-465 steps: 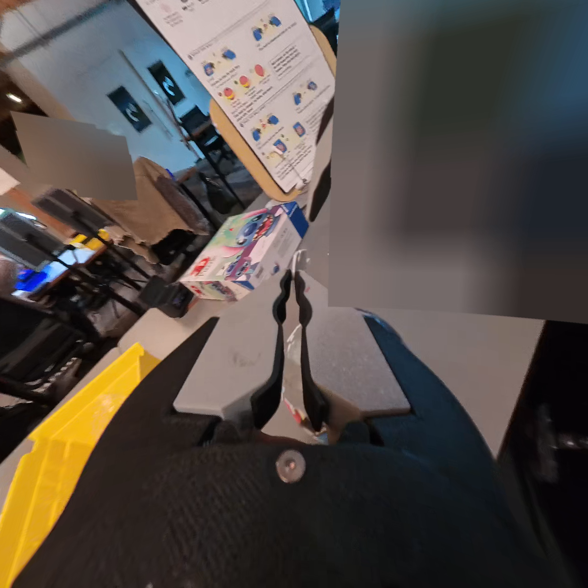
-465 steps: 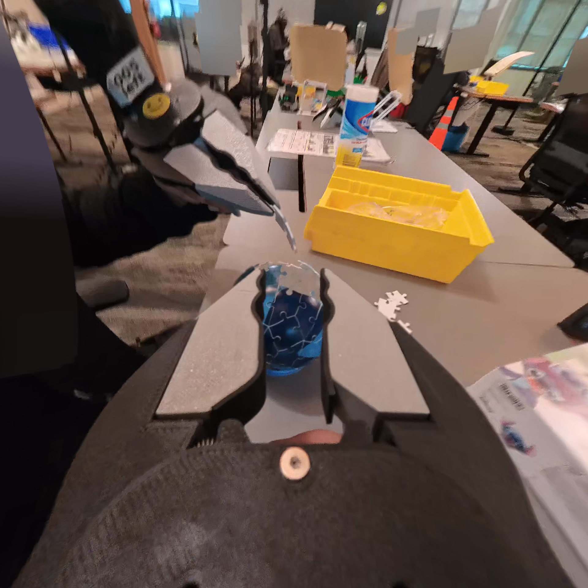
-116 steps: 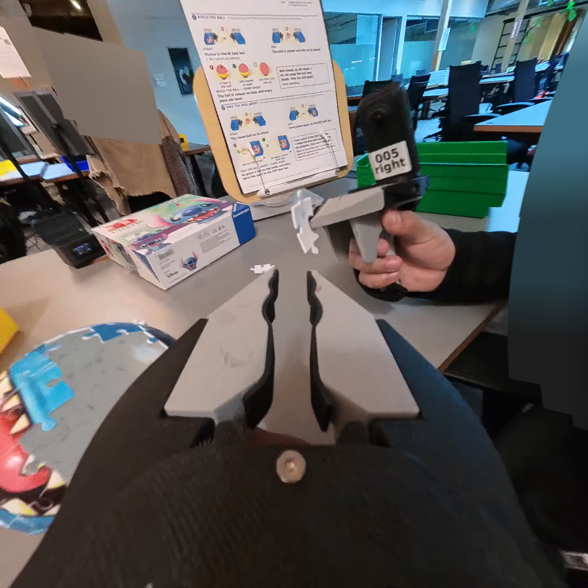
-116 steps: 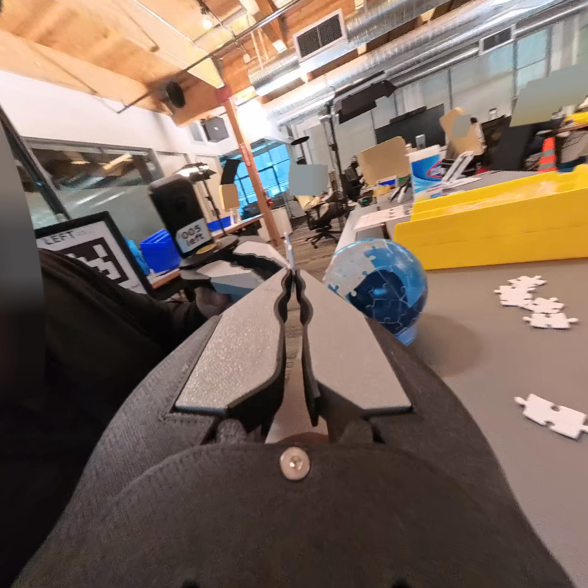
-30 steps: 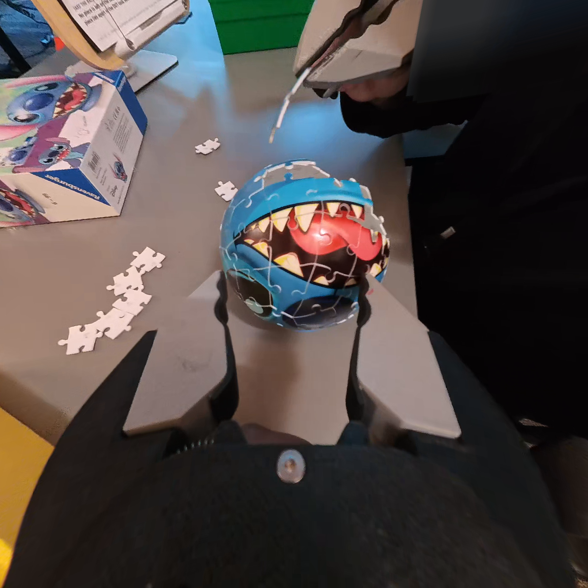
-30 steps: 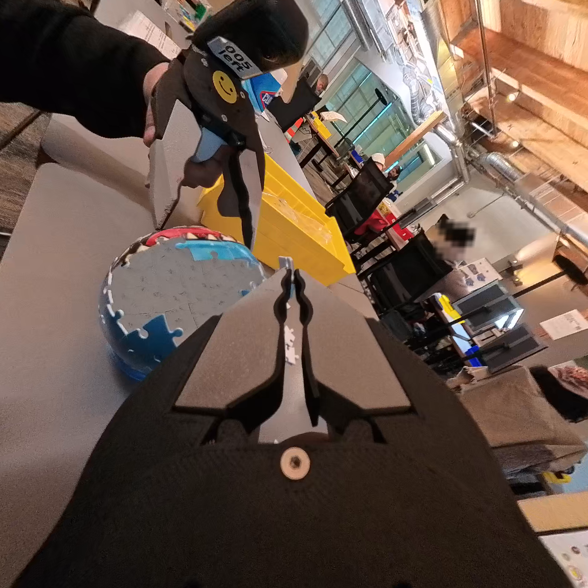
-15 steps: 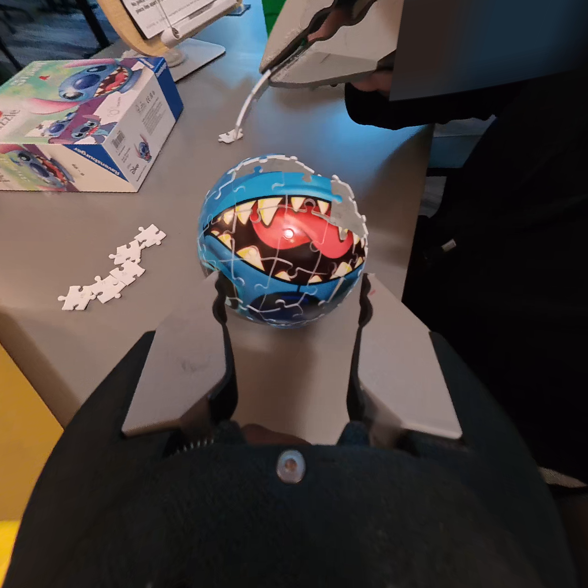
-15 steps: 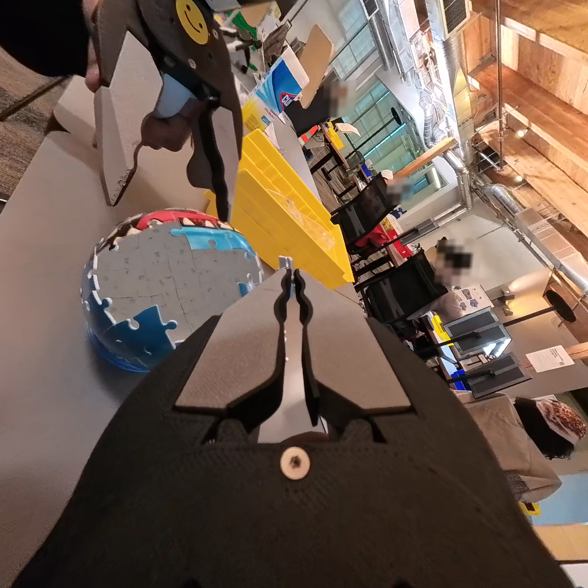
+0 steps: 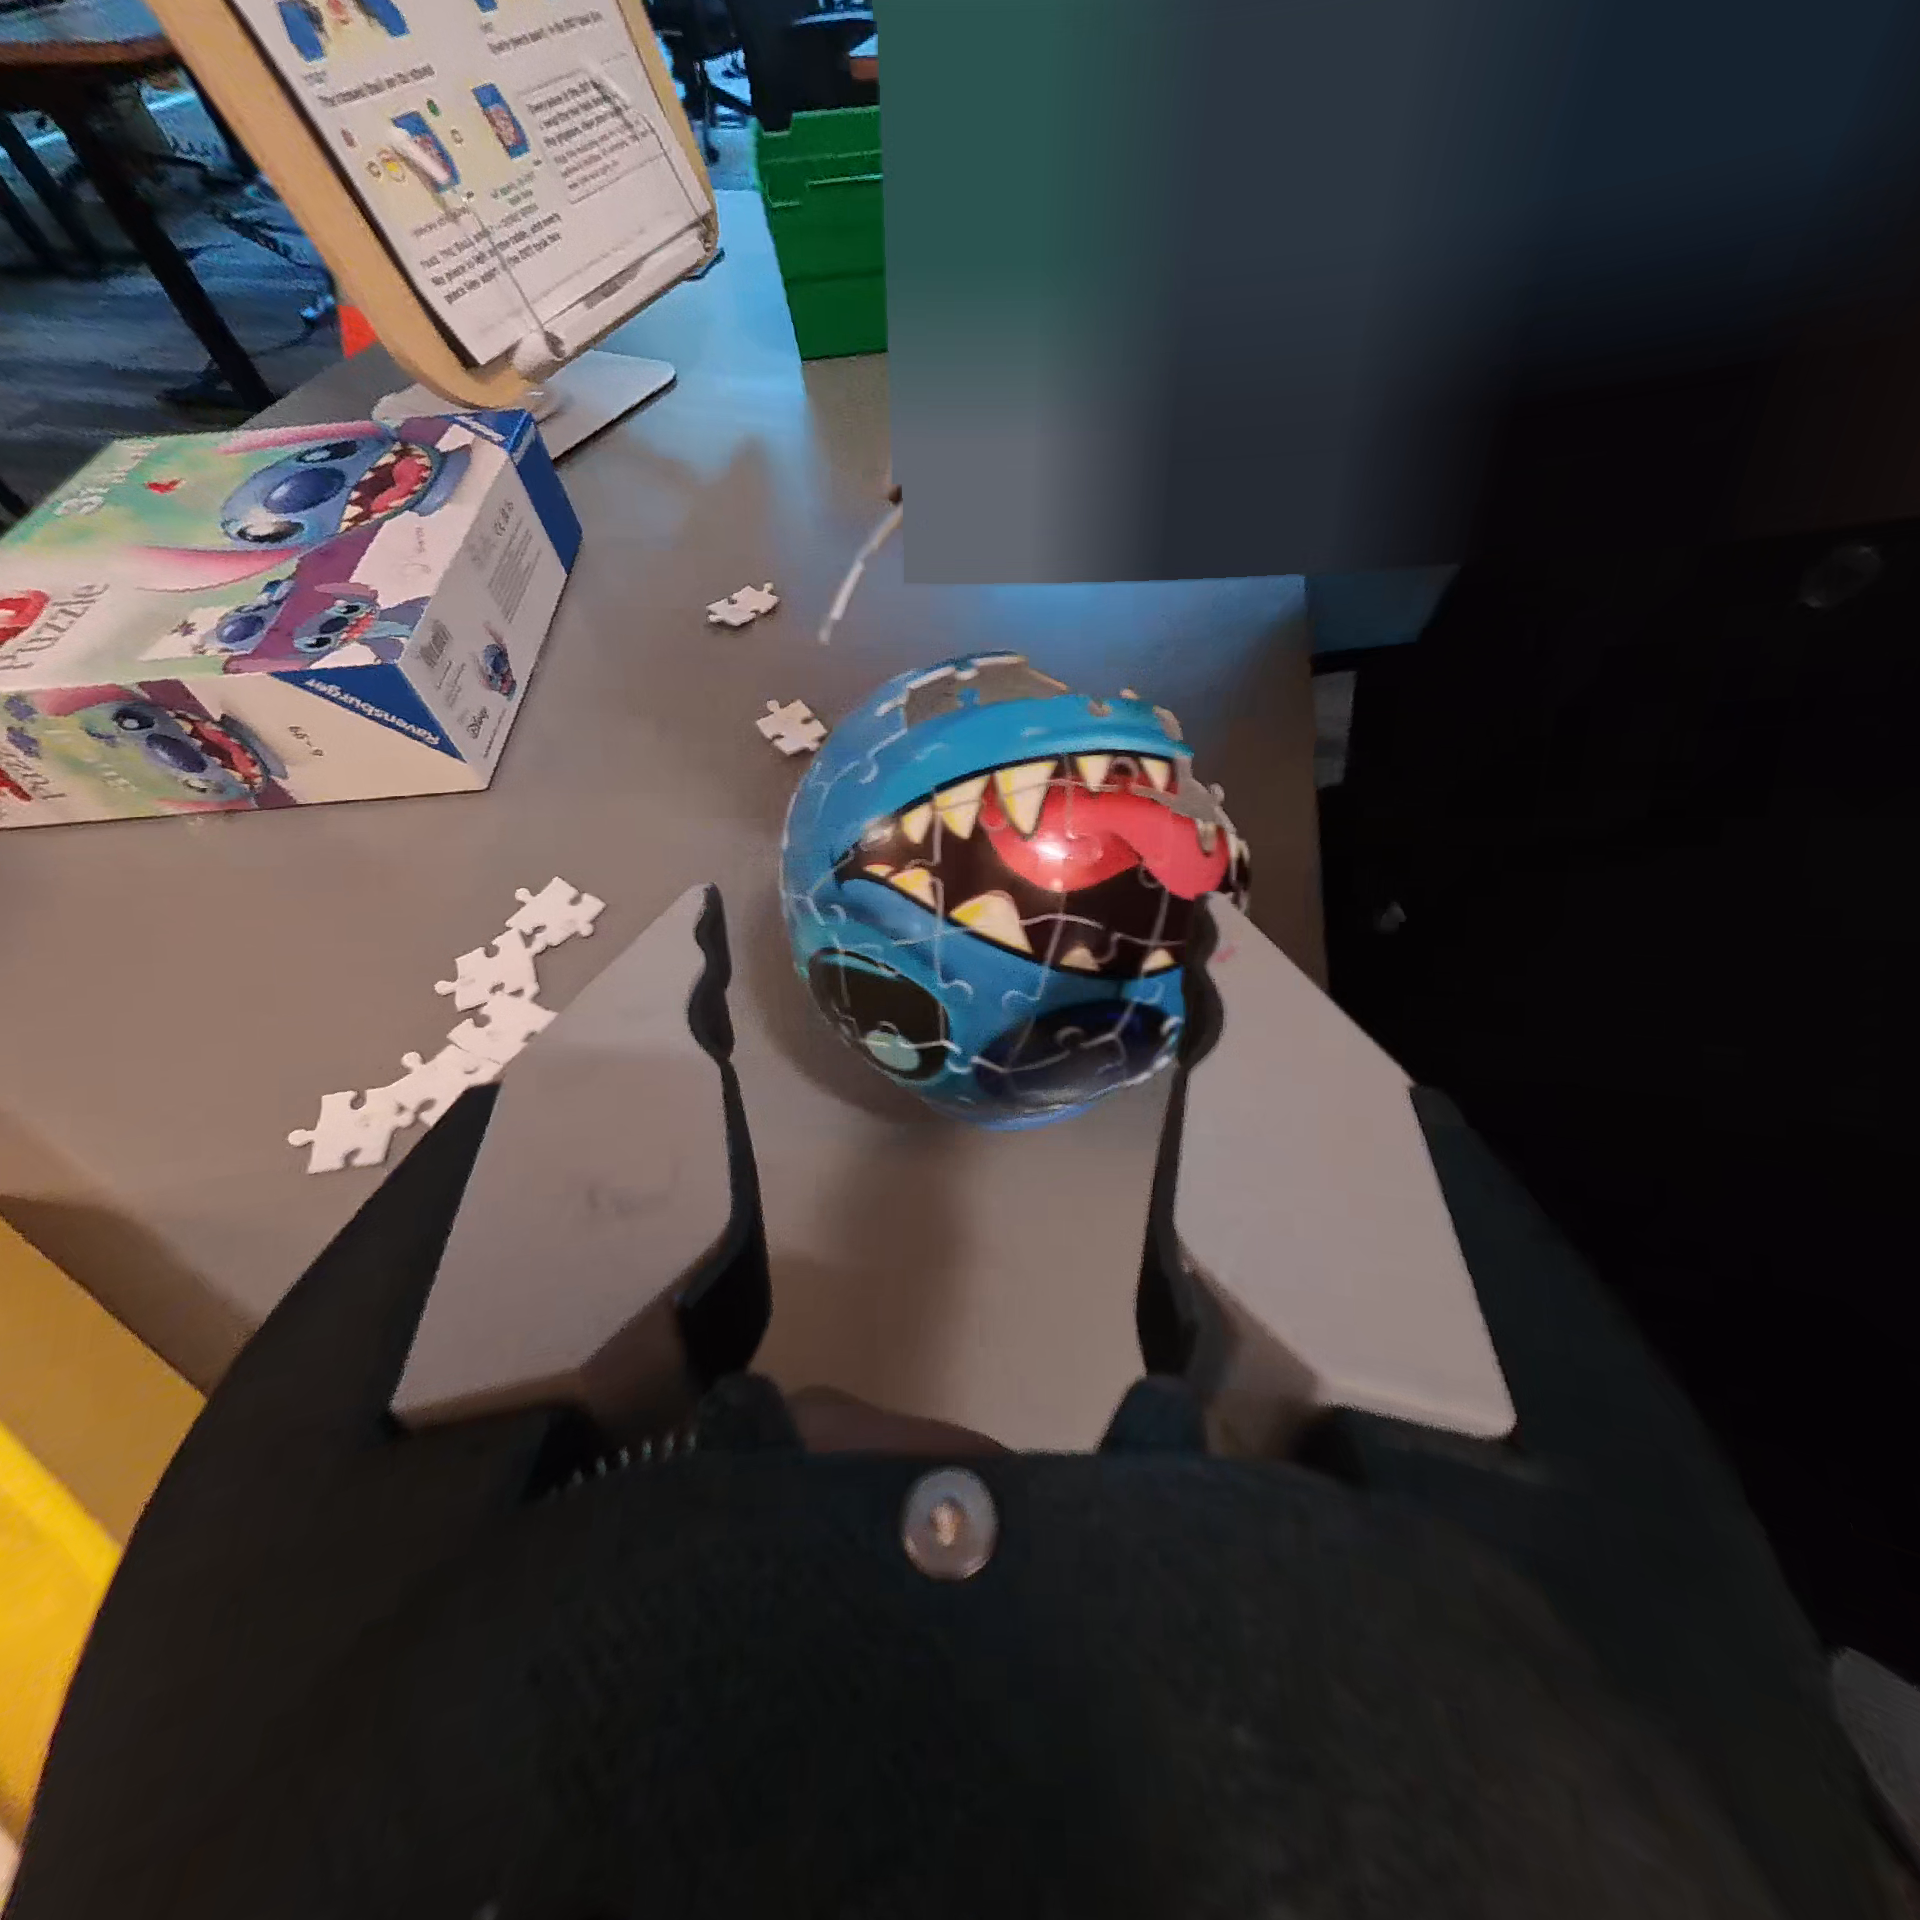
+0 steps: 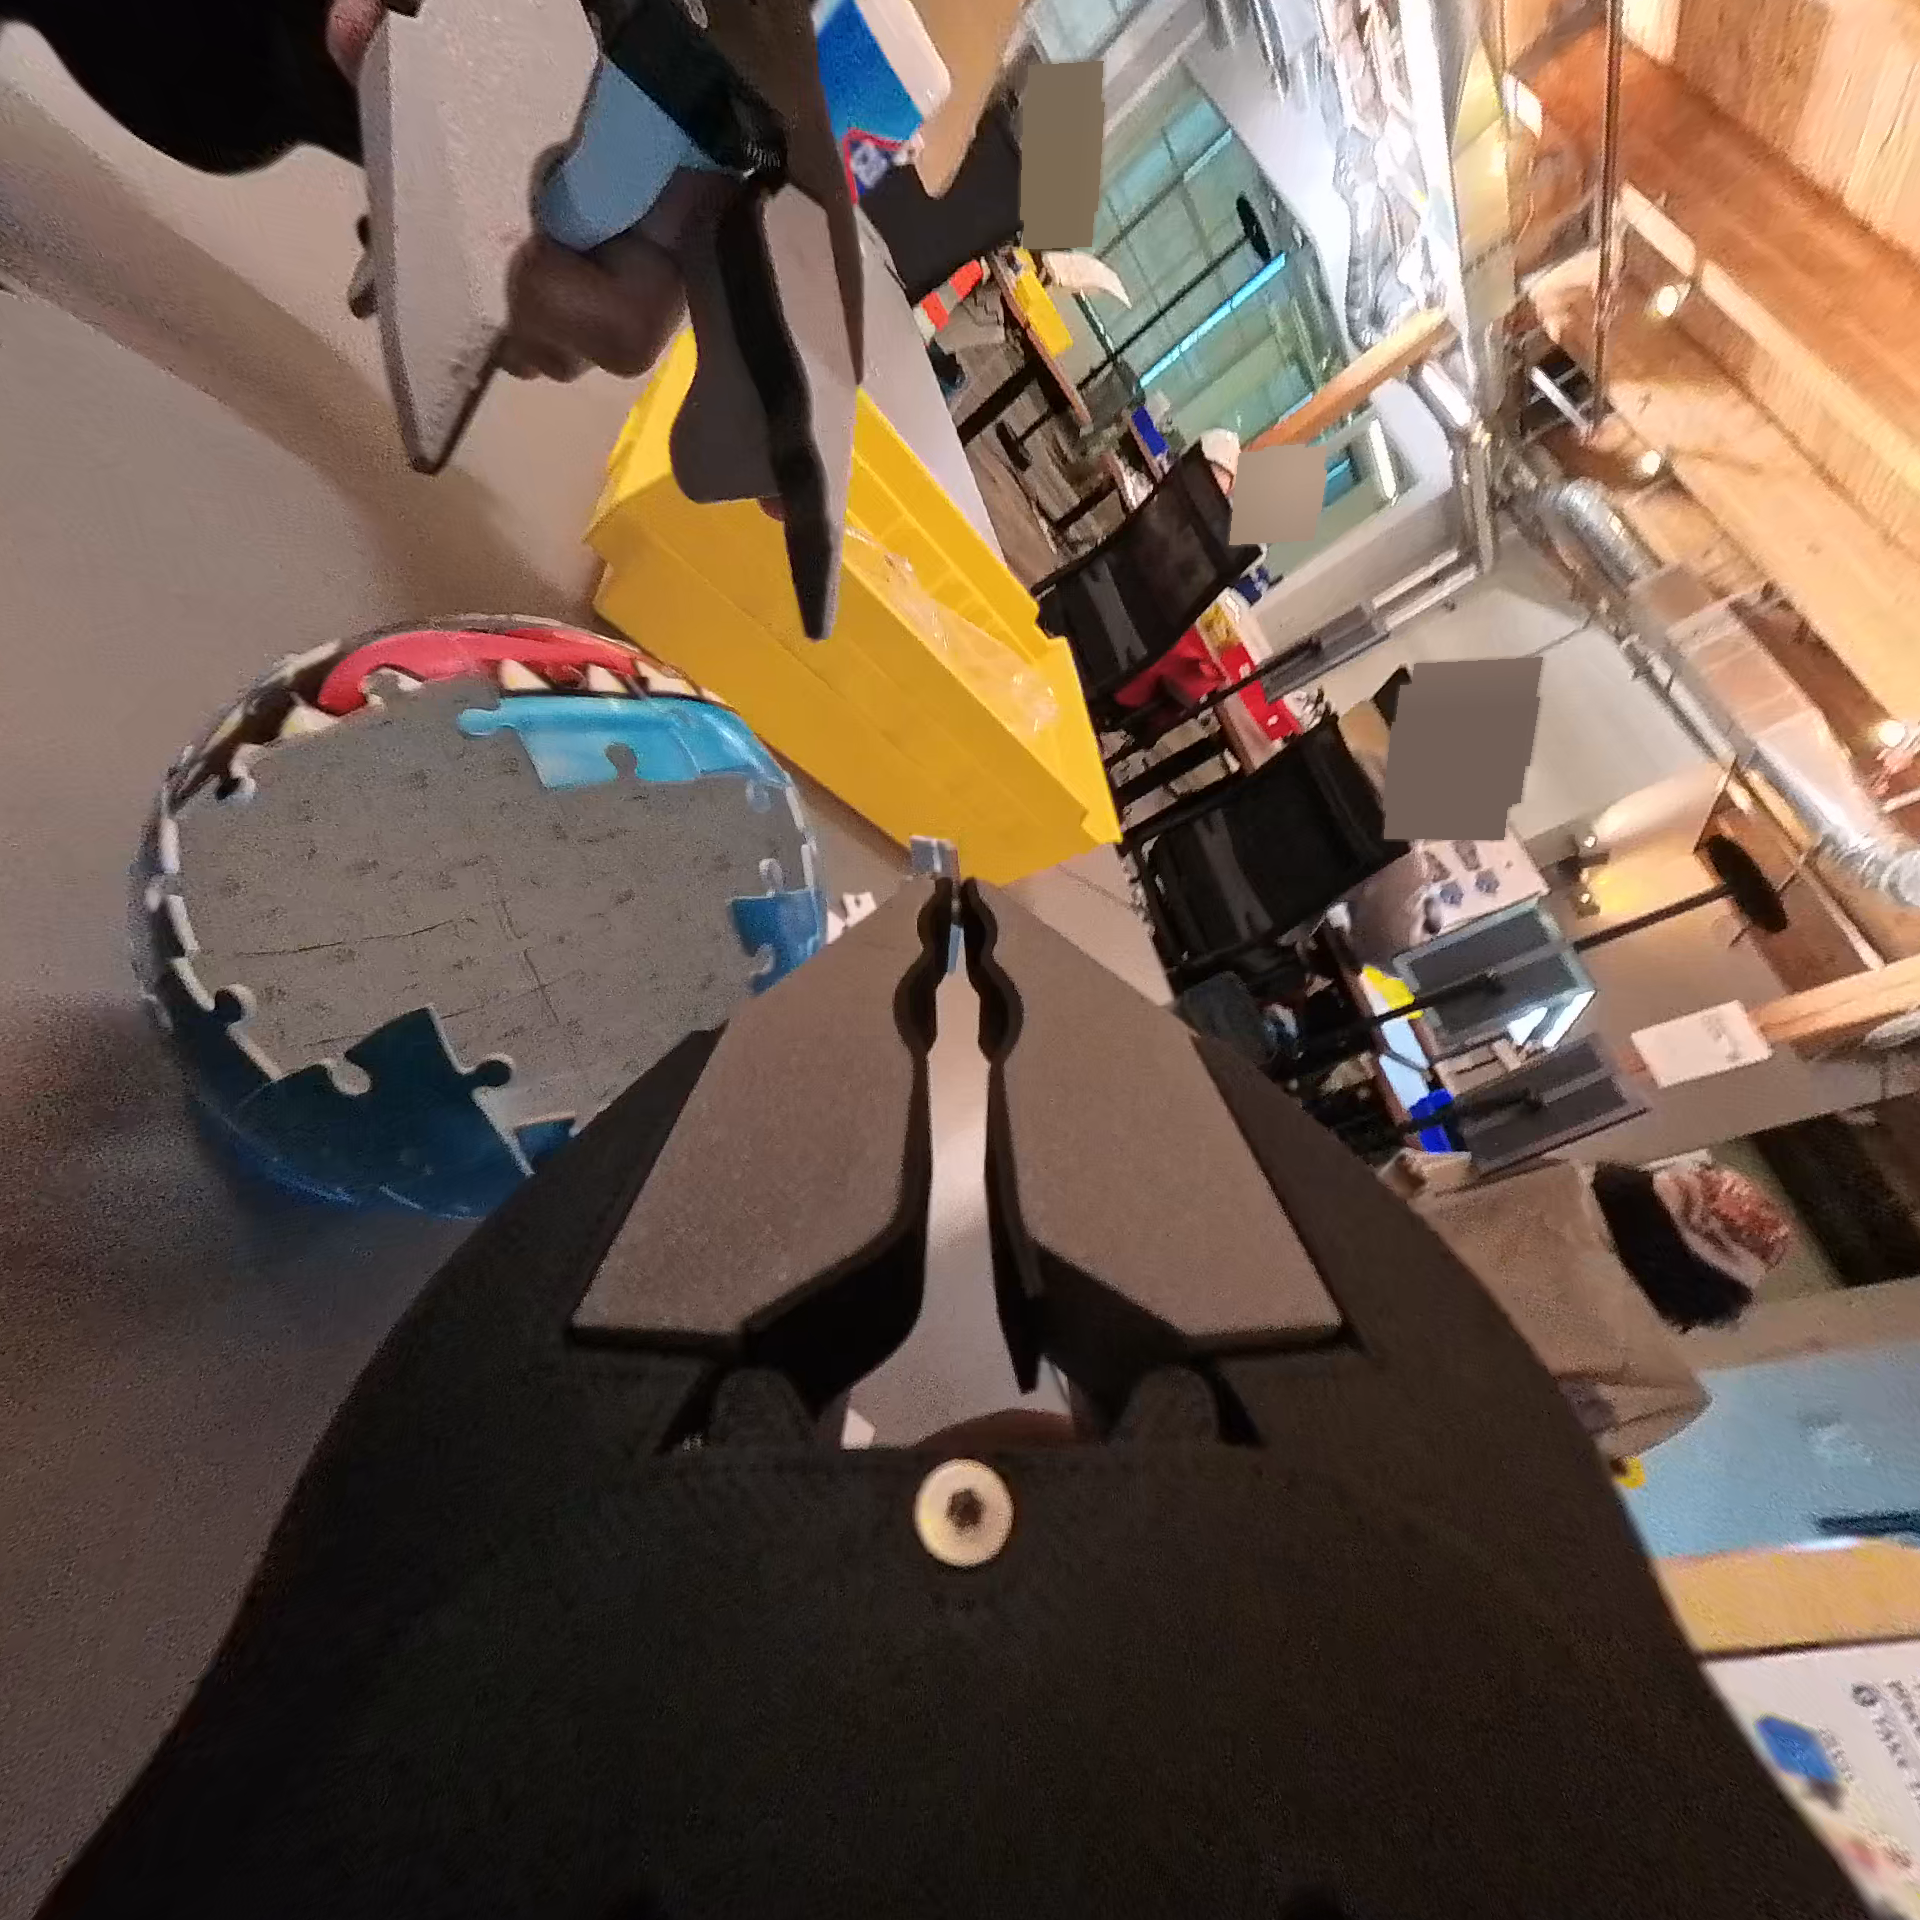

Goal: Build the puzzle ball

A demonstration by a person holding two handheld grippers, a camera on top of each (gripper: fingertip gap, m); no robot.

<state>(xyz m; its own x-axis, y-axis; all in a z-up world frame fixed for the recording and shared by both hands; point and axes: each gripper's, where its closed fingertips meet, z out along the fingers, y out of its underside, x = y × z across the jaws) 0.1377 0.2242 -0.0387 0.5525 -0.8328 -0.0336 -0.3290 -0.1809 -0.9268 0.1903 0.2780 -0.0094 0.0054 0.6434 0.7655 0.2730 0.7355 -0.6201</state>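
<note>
The blue puzzle ball [image 9: 1013,894] with a toothed red mouth stands on the grey table [image 9: 644,831]. My left gripper [image 9: 956,945] is open around it, with the ball close to the right finger and apart from the left finger. In the right wrist view the ball [image 10: 468,914] shows a large hole with a grey inside. My right gripper [image 10: 948,904] is shut on a small puzzle piece [image 10: 935,860], held to the right of the ball. The piece's thin white edge [image 9: 857,582] shows beyond the ball in the left wrist view. The left gripper [image 10: 623,540] hangs open above the ball.
A puzzle box [image 9: 281,623] lies at the left, with an instruction stand [image 9: 468,177] and green bins [image 9: 826,208] behind. Loose white pieces [image 9: 468,1029] lie left of the ball, two more [image 9: 795,724] beyond it. A yellow bin [image 10: 883,665] stands behind the ball. The table edge runs just right of the ball. Some 9 centimeters of space lies between my two pairs of fingers.
My left gripper has shifted left and back, so the ball now sits off-centre by its right finger. The right gripper with its piece has moved closer to the ball's open side.
</note>
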